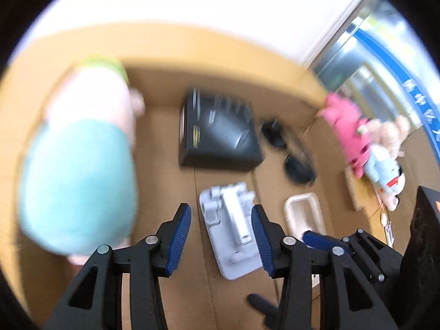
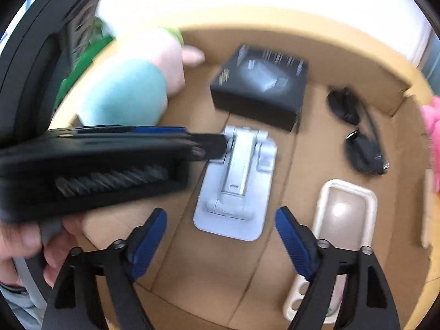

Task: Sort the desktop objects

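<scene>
Both grippers hang over an open cardboard box [image 2: 275, 288]. On its floor lie a grey folding phone stand [image 1: 231, 228] [image 2: 236, 181], a black carton [image 1: 220, 132] [image 2: 261, 85], a black cable bundle [image 2: 360, 134], a beige phone case [image 2: 343, 220] and a plush toy in teal and pink [image 1: 79, 181] [image 2: 126, 93]. My left gripper [image 1: 221, 242] is open and empty just above the stand. My right gripper [image 2: 221, 244] is open and empty above the stand's near end. The left gripper's body [image 2: 96, 165] crosses the right wrist view.
A pink and light-blue stuffed doll [image 1: 368, 148] lies on the box's right rim. A black chair back [image 2: 41, 55] stands beyond the box's left side. The right gripper [image 1: 343, 250] shows close on the right in the left wrist view.
</scene>
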Motion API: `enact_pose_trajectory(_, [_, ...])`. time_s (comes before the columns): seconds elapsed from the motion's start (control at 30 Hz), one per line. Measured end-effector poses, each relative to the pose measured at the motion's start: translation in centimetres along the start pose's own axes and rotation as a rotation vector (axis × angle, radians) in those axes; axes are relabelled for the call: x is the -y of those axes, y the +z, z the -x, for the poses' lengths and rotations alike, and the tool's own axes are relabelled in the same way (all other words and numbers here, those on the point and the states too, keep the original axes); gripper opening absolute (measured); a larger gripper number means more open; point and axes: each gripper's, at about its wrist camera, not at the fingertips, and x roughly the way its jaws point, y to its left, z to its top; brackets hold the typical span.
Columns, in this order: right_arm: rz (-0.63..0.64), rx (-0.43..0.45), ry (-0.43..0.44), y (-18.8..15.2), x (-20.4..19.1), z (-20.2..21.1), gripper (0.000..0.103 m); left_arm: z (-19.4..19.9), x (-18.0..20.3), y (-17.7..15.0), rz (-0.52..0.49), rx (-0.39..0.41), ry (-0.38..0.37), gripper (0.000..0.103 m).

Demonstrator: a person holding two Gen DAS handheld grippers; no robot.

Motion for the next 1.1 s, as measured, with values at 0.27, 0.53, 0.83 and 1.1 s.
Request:
enact_pose_trajectory(0.27, [0.068, 0.546, -0.206, -6.3, -1.3, 10.5, 0.103, 12.0, 2.0, -7.3, -0.174, 0.501, 0.220, 0.080])
enact_pose_trajectory(0.53, [-0.014, 0.702, -0.269, -12.3, -1.3, 10.5, 0.103, 9.6, 1.1, -13.4, -0.217, 0.535, 0.435, 0.080])
enact_pose_trajectory(0.83, [-0.107, 0.650, -0.348, -13.6, 2.1, 8.1, 0.103, 6.3, 1.1, -14.5, -0.209, 0.483, 0.382, 0.080])
enact_pose_trajectory(1.1, [-0.077, 0.645, -0.351, -13.5, 1.1, 7.2, 0.103, 5.4, 0.5, -14.8, -0.184, 0.455, 0.362, 0.080])
